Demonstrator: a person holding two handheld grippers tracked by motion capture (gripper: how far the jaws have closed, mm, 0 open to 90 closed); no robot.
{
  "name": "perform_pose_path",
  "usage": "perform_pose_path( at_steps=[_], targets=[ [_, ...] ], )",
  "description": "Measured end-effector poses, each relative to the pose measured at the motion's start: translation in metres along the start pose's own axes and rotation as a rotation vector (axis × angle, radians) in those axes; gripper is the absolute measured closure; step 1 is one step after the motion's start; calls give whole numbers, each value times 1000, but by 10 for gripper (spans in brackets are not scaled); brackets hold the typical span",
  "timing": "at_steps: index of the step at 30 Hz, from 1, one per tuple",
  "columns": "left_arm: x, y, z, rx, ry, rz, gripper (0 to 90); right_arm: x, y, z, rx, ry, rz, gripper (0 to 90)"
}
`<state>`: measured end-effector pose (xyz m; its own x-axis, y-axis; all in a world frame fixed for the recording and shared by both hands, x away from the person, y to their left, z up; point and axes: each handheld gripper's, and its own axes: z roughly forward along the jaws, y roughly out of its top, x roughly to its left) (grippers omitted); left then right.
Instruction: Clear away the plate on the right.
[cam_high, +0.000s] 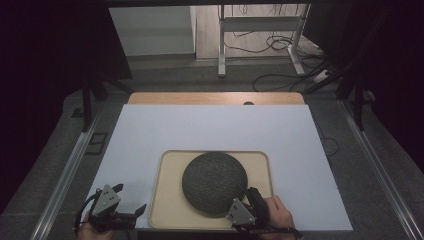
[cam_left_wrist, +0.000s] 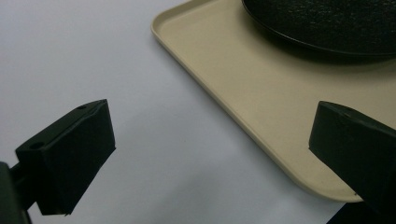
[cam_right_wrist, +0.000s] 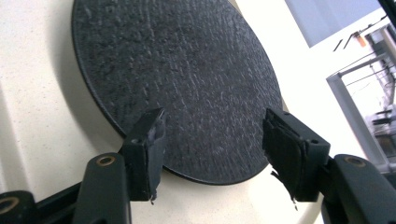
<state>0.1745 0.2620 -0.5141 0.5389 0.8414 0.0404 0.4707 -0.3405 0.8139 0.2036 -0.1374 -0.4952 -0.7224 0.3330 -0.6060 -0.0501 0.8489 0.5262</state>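
Observation:
A dark, rough-textured round plate (cam_high: 214, 182) lies on a beige tray (cam_high: 167, 210) at the near middle of the white table top (cam_high: 210, 125). My right gripper (cam_high: 251, 194) is at the plate's near right edge, held by a hand. In the right gripper view the right gripper (cam_right_wrist: 212, 128) stands open, its jaws apart over the plate (cam_right_wrist: 177, 70) rim without pressing on it, with the tray (cam_right_wrist: 37, 116) below. My left gripper (cam_high: 131, 198) is open beside the tray's near left corner. In the left gripper view the left gripper (cam_left_wrist: 210, 126) straddles the tray (cam_left_wrist: 261, 79) corner, the plate (cam_left_wrist: 327, 23) farther off.
The white top covers a wooden table (cam_high: 215, 98) whose far edge shows. Beyond it stand a metal frame (cam_high: 222, 45) and loose cables (cam_high: 280, 45) on the floor. Bare white surface lies left, right and behind the tray.

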Motion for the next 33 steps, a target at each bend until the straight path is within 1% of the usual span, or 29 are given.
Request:
perform_pose_path(
  at_steps=[2,7,10,11,24,30,33],
  targets=[
    [0,0,0,-1,-1,-1,0,-3,-2,0,-6,-1,37,378],
    [0,0,0,-1,-2,-2,0,-11,-8,0,-11,15,99,356],
    [0,0,0,0,-3,-1,0,-14,-11,1,-7,16,119,345],
    [0,0,0,0,-3,-1,0,-17,-14,2,-7,21,132,339],
    [0,0,0,2,-3,-2,0,-26,-24,4,6,32,192,302],
    [0,0,0,2,-2,-2,0,-30,-28,5,14,37,207,296],
    [1,0,0,2,-2,-3,0,-33,-31,5,15,34,224,292]
  ],
)
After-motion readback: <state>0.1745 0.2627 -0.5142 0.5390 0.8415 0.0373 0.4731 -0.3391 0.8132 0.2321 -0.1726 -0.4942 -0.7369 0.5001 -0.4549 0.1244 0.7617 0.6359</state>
